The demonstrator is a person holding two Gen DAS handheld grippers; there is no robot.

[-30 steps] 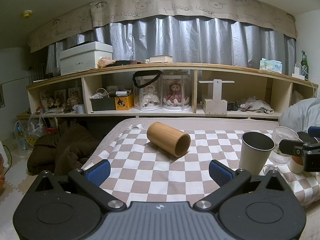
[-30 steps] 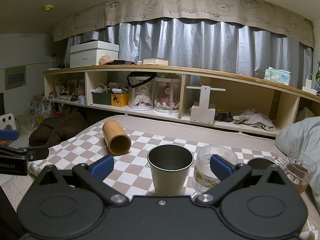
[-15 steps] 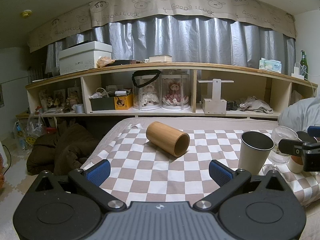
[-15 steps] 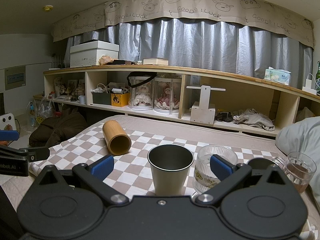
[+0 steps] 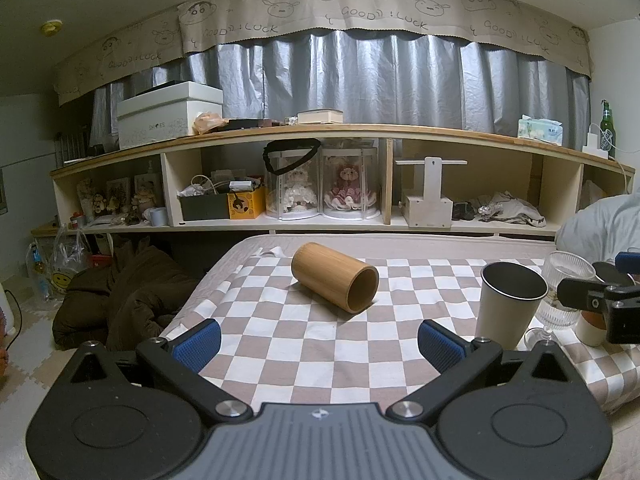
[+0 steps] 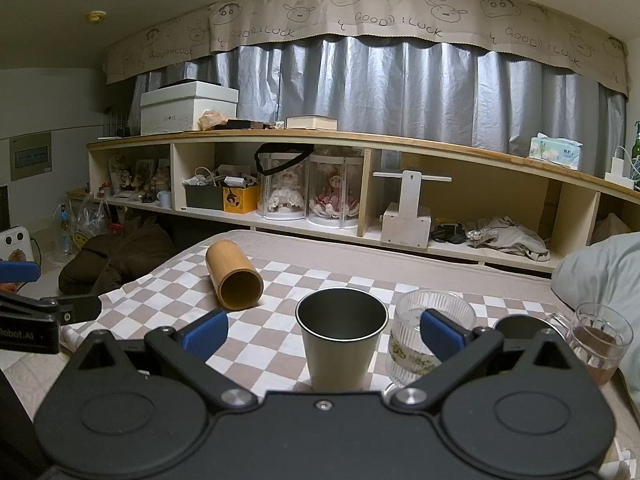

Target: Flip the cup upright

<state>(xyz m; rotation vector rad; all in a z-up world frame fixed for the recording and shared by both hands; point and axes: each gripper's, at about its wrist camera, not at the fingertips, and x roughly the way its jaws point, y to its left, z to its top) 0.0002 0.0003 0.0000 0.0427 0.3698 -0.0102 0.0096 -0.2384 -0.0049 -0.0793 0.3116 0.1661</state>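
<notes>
A bamboo cup (image 5: pixel 335 280) lies on its side on the checkered cloth (image 5: pixel 304 344), its open mouth facing front right. It also shows in the right wrist view (image 6: pixel 234 280), left of centre. My left gripper (image 5: pixel 319 346) is open and empty, a short way in front of the cup. My right gripper (image 6: pixel 323 334) is open and empty, with an upright grey metal cup (image 6: pixel 341 342) standing between its fingers without touching them.
Right of the bamboo cup stand the grey cup (image 5: pixel 510 306), a ribbed glass (image 6: pixel 430 340) and a glass mug with brown liquid (image 6: pixel 600 342). A long wooden shelf (image 5: pixel 320 216) runs behind the bed. A brown bundle (image 5: pixel 120 300) lies on the floor at left.
</notes>
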